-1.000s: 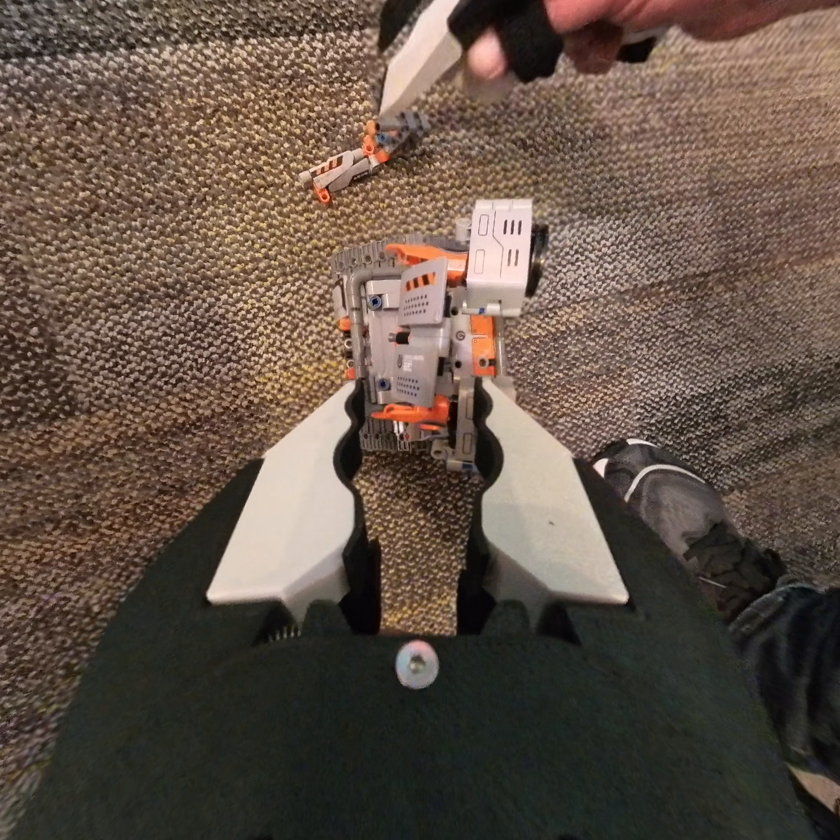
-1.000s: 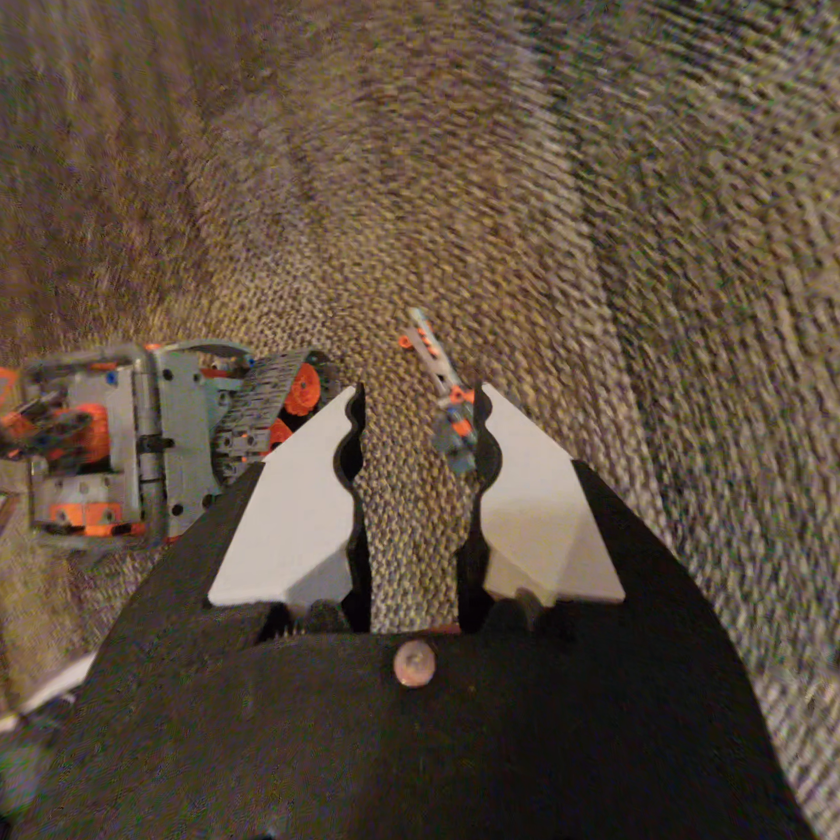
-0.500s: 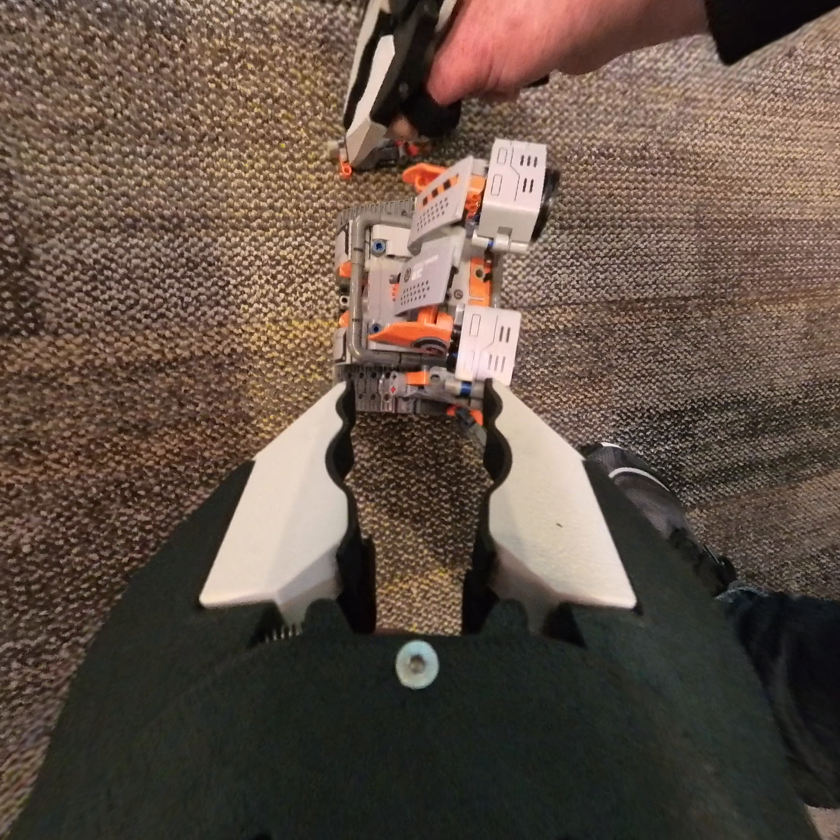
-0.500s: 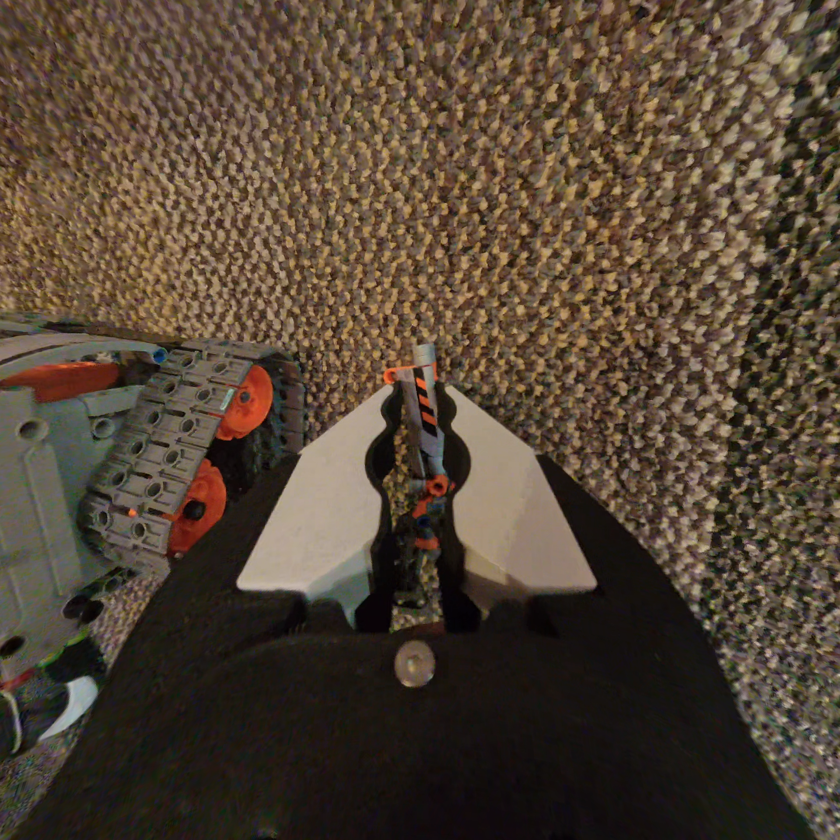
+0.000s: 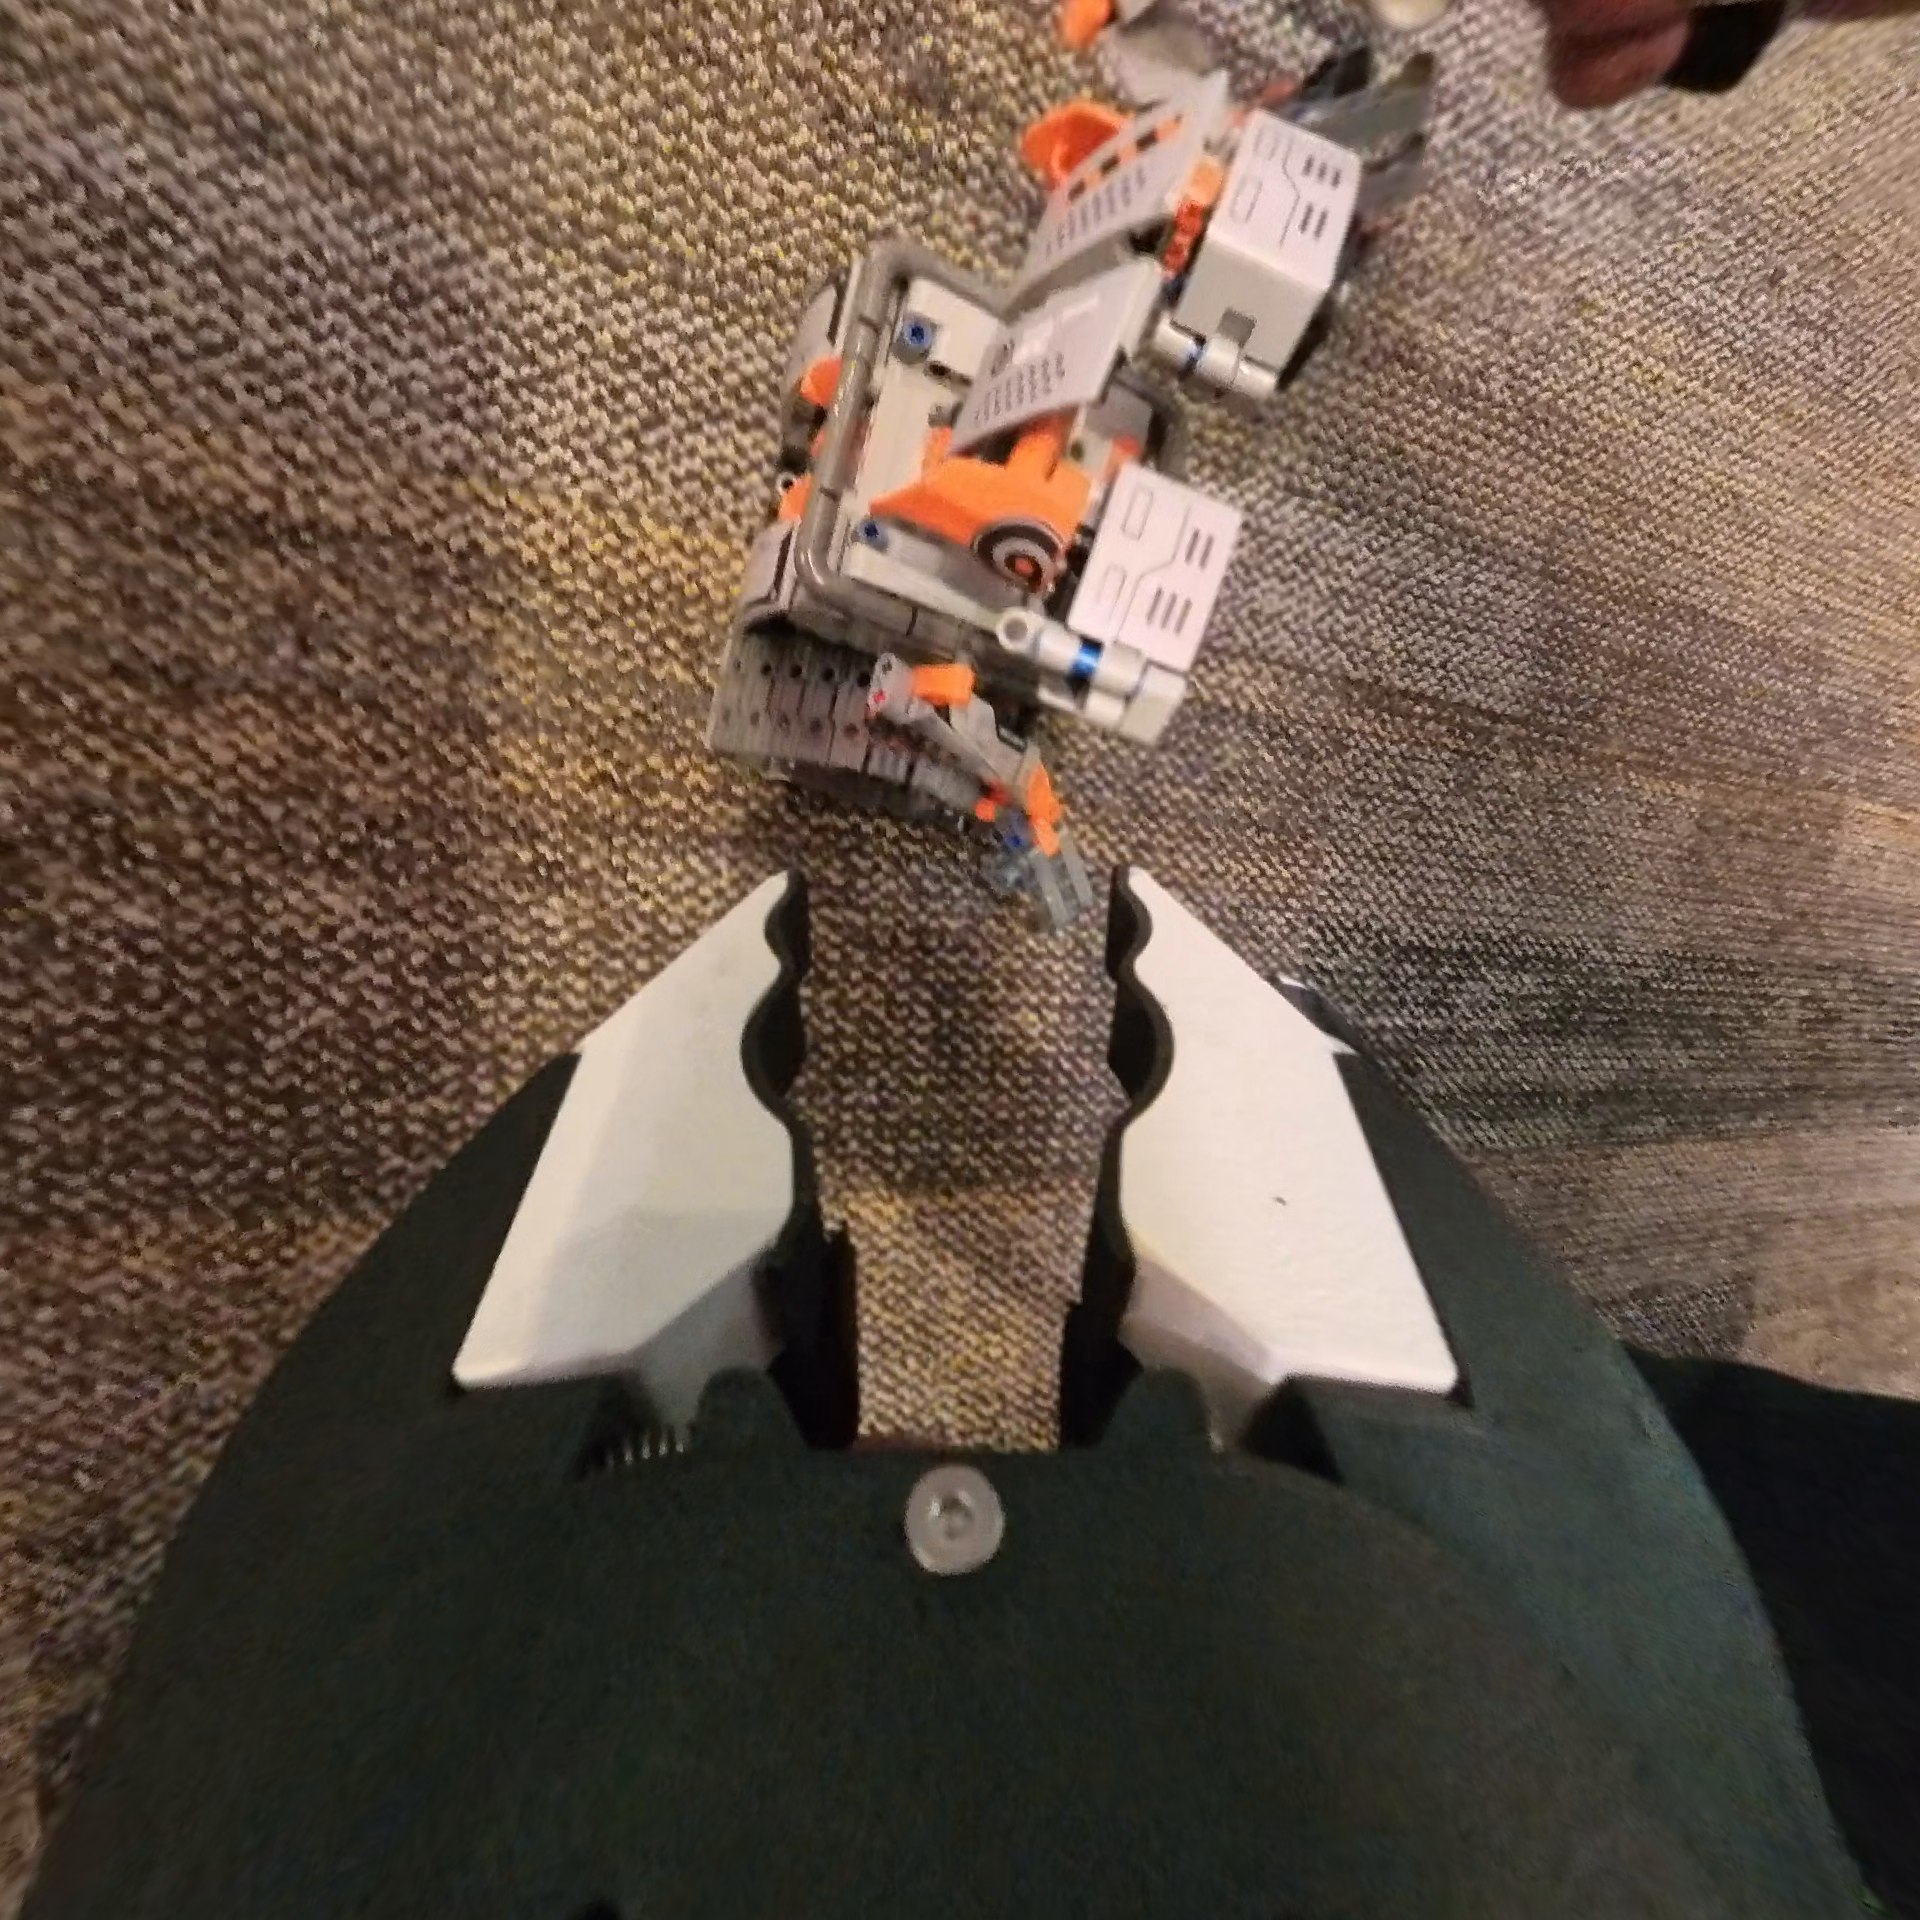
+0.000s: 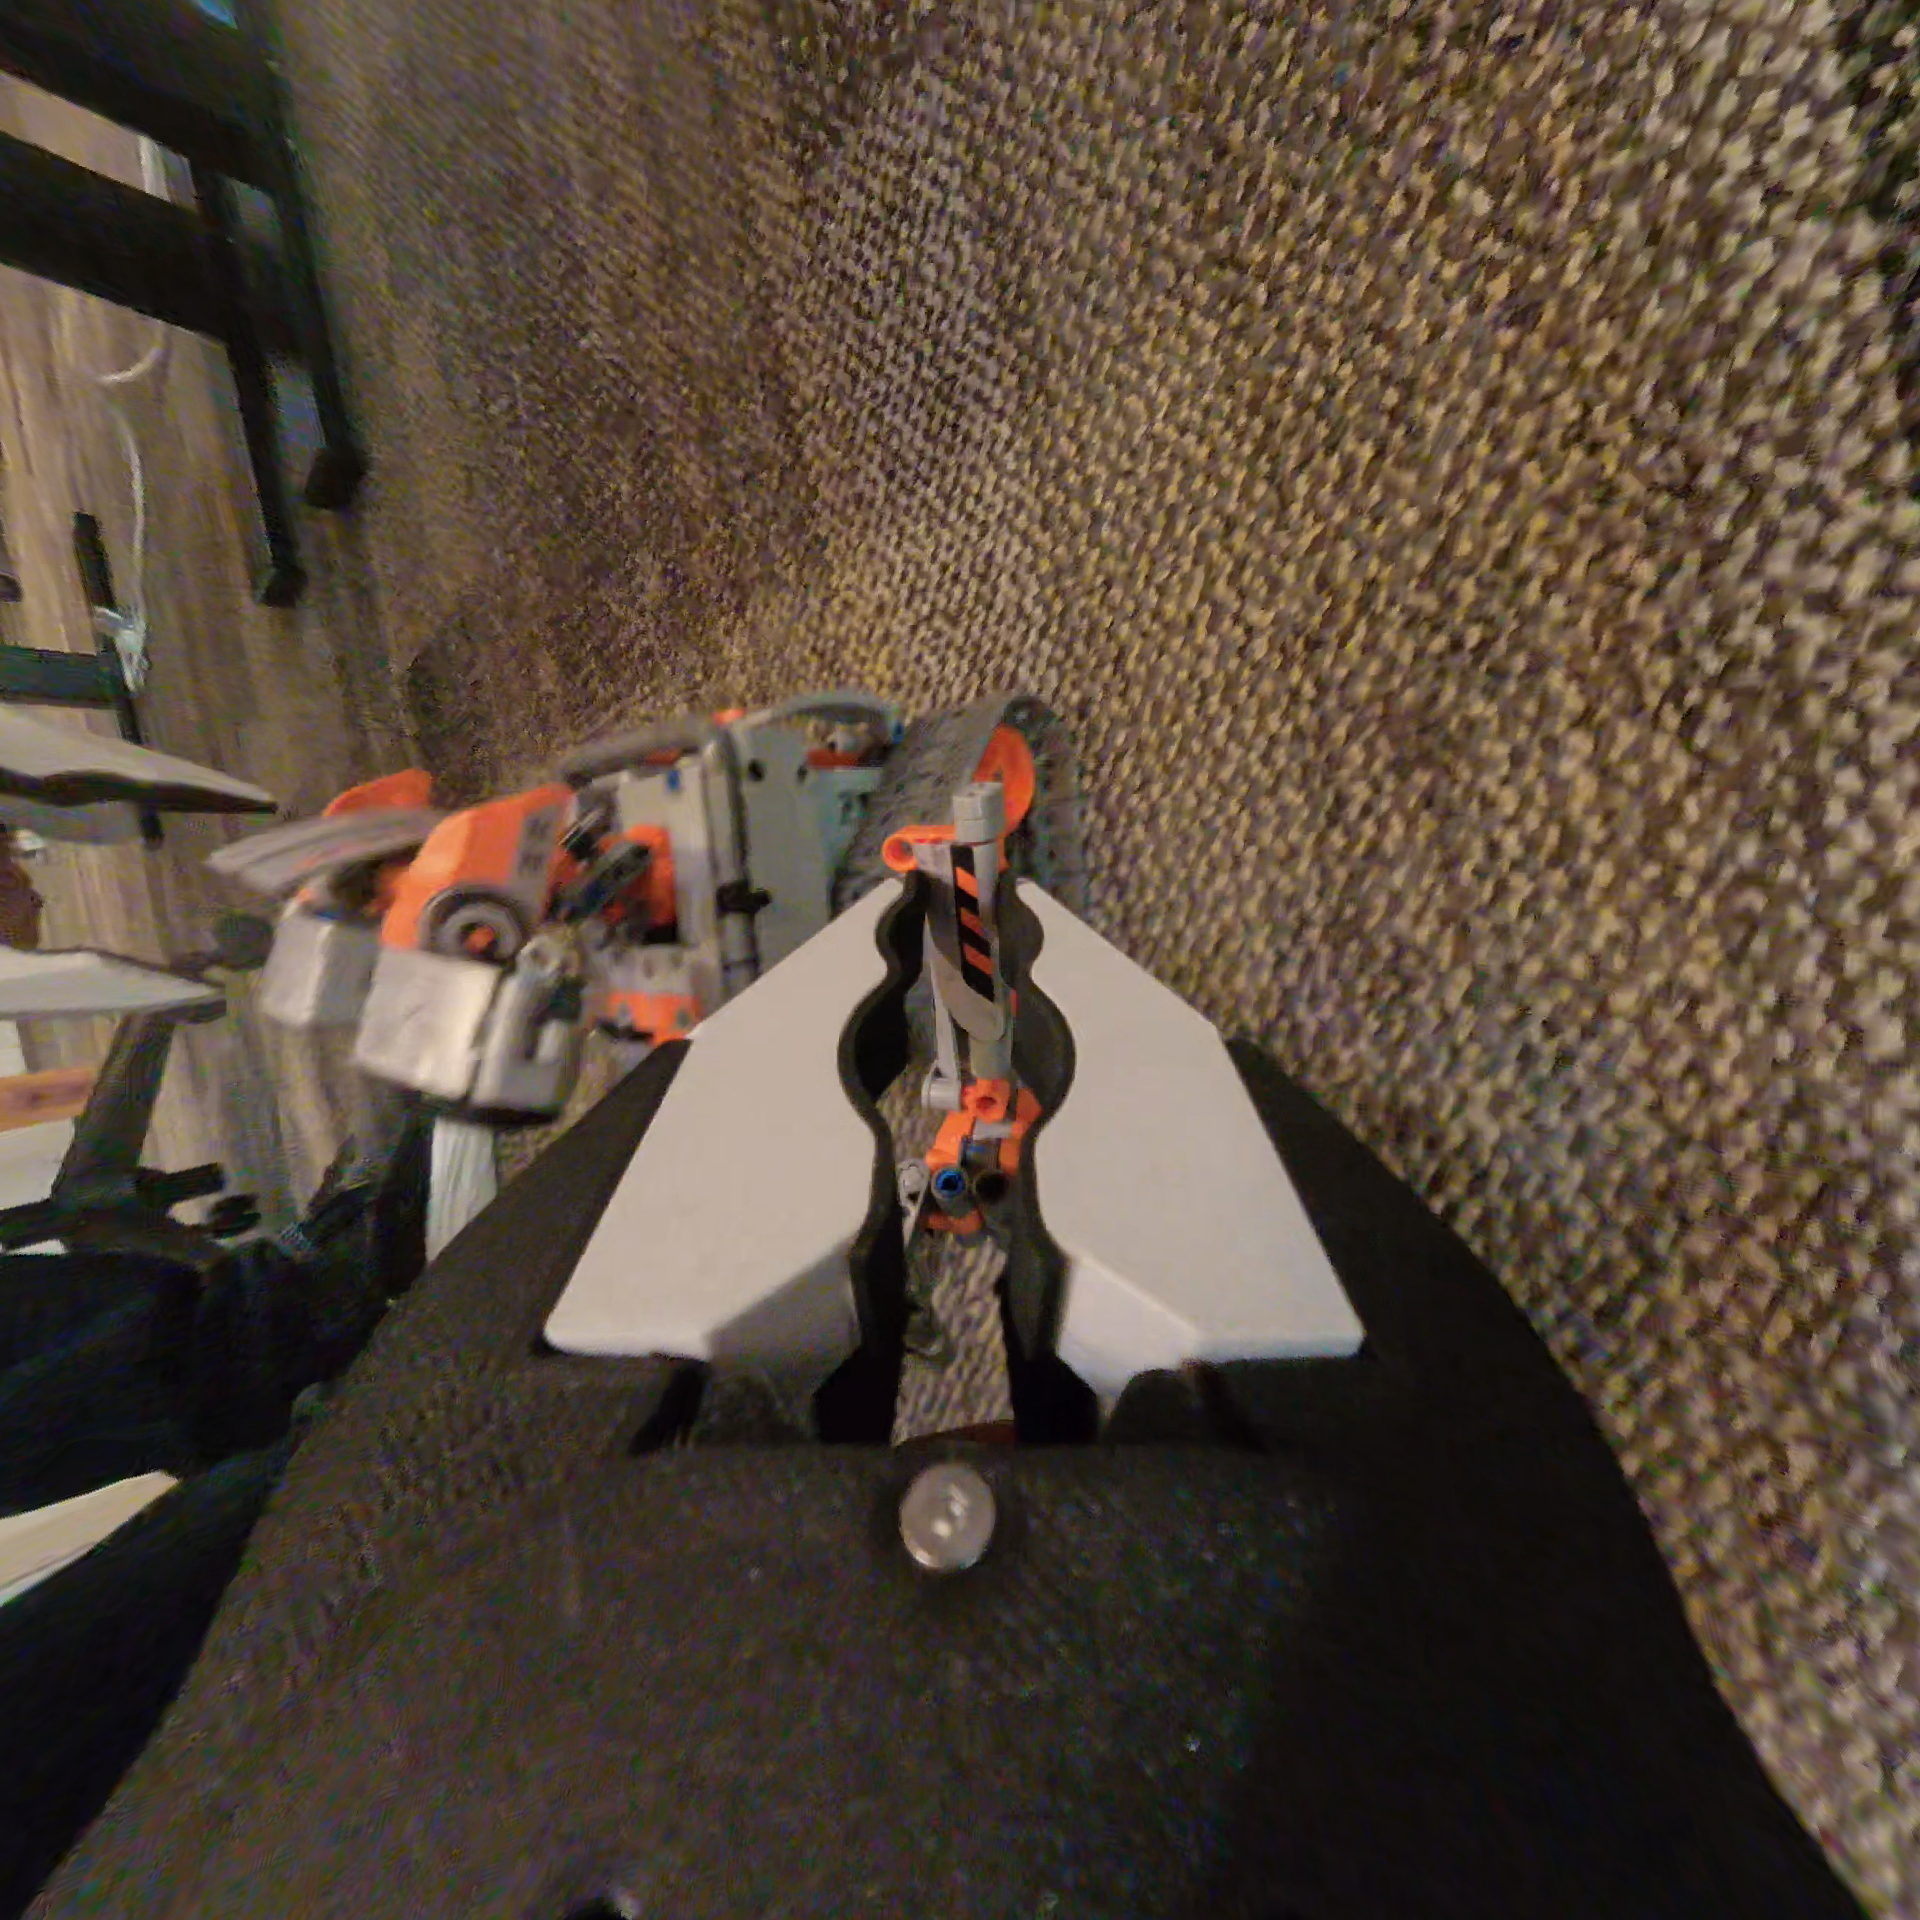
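Observation:
A grey and orange brick-built tracked robot model (image 5: pixel 997 499) lies on the carpet, tilted to the right. My left gripper (image 5: pixel 956 894) is open and empty, just short of the model's near end, not touching it. My right gripper (image 6: pixel 961 904) is shut on a small grey and orange striped arm piece (image 6: pixel 966 935), which stands up between the fingers. The model also shows in the right wrist view (image 6: pixel 644 894), to the left of the gripper and behind the held piece. A hand (image 5: pixel 1652 42) shows at the top right of the left wrist view.
Mottled brown carpet (image 6: pixel 1351 520) covers the floor. Dark furniture legs (image 6: pixel 291 343) stand at the far left of the right wrist view, on a wooden floor (image 6: pixel 156 665). The left gripper's pale fingers (image 6: pixel 114 779) show at that view's left edge. Dark cloth (image 5: pixel 1797 1558) lies at lower right. The gap from one gripper's tips to the other's is roughly 25 centimeters.
My right gripper closed on the small striped piece and lifted it off the carpet toward the model. My left gripper drew back from the model, which now lies tilted right.

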Motion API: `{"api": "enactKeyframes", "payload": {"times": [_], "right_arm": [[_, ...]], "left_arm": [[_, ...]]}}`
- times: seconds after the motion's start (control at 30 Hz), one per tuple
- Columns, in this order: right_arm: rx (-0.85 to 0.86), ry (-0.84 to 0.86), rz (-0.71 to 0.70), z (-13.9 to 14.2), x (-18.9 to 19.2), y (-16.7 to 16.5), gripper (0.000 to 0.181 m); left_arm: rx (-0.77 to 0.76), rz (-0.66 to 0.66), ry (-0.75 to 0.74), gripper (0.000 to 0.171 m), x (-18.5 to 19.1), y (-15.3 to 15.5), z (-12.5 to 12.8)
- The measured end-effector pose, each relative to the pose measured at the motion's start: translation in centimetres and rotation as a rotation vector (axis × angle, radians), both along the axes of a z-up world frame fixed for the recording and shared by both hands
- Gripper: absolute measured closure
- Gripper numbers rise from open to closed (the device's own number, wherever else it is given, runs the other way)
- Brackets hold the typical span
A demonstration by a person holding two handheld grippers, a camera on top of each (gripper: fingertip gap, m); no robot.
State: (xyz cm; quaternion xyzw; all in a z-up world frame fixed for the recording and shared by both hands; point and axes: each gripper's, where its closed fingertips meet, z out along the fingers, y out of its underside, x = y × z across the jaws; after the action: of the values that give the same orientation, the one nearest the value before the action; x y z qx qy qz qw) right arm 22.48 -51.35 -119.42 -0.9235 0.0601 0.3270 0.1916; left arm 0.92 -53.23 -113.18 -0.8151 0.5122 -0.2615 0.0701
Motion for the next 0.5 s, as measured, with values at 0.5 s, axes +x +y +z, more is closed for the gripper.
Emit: {"api": "enactKeyframes", "payload": {"times": [0.5], "right_arm": [[-0.035,0.090,-0.085,18.9,-1.9,-5.5,0.170]], "left_arm": [[-0.101,0.166,0.058,0.120,-1.2,-1.8,11.2]]}}
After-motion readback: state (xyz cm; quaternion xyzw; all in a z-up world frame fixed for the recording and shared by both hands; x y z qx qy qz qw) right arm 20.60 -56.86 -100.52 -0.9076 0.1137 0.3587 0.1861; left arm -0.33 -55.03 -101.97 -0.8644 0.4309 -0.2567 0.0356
